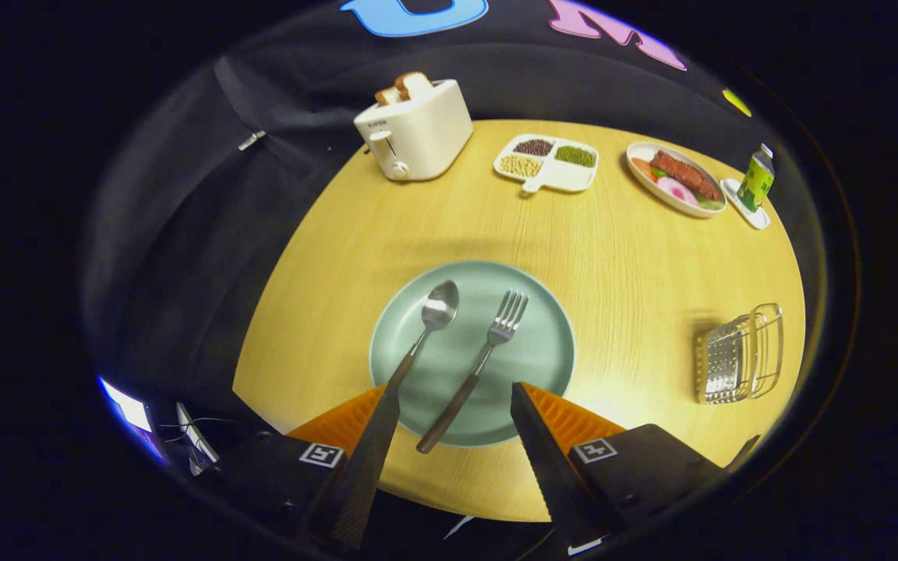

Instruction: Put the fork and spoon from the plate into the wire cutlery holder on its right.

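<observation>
gripper (453,401): 1, fingers spread wide, holding nothing, hanging over the near rim of the plate
fork (477,366): 1, on the plate, between the fingers; tines pointing away, dark handle end crosses the near rim
spoon (418,343): 1, on the plate, left of the fork, roughly parallel to it; bowl pointing away, handle end hidden behind the left finger
plate (542,351): 1, pale green, round, just ahead of the fingers
wire cutlery holder (739,354): 1, right of the plate, well apart from it, near the table edge (contents: cannot tell)
toaster (415,128): 1, cream, far left of the table, 2 bread slices (404,87) sticking out of the top
divided tray (547,162): 1, white, 3 filled compartments (dark, green and pale grains)
oval dish (675,179): 1, far right, with meat and other food
bottle (757,179): 1, green label, standing on a small white tray (745,204) just beside the dish
table (636,257): light wood, rounded edge
room: black cloth wall behind the table
</observation>
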The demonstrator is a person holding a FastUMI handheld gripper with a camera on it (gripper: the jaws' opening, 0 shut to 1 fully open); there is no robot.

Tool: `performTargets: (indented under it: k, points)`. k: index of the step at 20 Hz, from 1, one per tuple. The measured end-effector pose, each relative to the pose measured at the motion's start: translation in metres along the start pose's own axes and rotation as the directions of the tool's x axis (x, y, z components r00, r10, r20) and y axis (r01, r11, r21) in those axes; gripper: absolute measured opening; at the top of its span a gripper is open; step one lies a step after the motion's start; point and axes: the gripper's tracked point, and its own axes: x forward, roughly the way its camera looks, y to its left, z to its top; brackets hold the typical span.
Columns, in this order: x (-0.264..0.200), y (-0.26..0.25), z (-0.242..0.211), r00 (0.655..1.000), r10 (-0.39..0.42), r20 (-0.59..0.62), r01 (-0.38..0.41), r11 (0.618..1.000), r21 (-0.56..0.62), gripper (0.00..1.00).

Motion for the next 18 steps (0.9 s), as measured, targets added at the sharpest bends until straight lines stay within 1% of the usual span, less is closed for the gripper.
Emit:
performTargets:
  k: [4, 5, 6, 9, 10, 11, 13, 15, 16, 17, 18]
  points:
    - [0.032, -0.005, -0.011, 0.998, -0.025, -0.064, 0.027, 0.999, 0.032, 0.9]
    - [0.039, -0.006, -0.014, 0.997, -0.035, -0.072, 0.038, 0.999, 0.039, 0.89]
    - [0.045, -0.006, -0.016, 0.996, -0.042, -0.084, 0.046, 0.998, 0.039, 0.77]
    - [0.057, -0.012, -0.021, 0.991, -0.071, -0.115, 0.078, 0.996, 0.052, 0.76]
    - [0.059, -0.014, -0.02, 0.99, -0.079, -0.118, 0.086, 0.994, 0.063, 0.63]
    - [0.064, -0.015, -0.02, 0.989, -0.087, -0.123, 0.096, 0.993, 0.07, 0.58]
    - [0.069, -0.019, -0.022, 0.985, -0.105, -0.138, 0.116, 0.99, 0.075, 0.57]
    - [0.075, -0.028, -0.023, 0.979, -0.148, -0.139, 0.162, 0.982, 0.093, 0.31]
    - [0.07, -0.029, -0.022, 0.976, -0.158, -0.148, 0.171, 0.982, 0.082, 0.18]
    - [0.07, -0.03, -0.022, 0.975, -0.163, -0.152, 0.175, 0.982, 0.072, 0.13]
    - [0.068, -0.029, -0.024, 0.975, -0.155, -0.157, 0.168, 0.983, 0.071, 0.11]
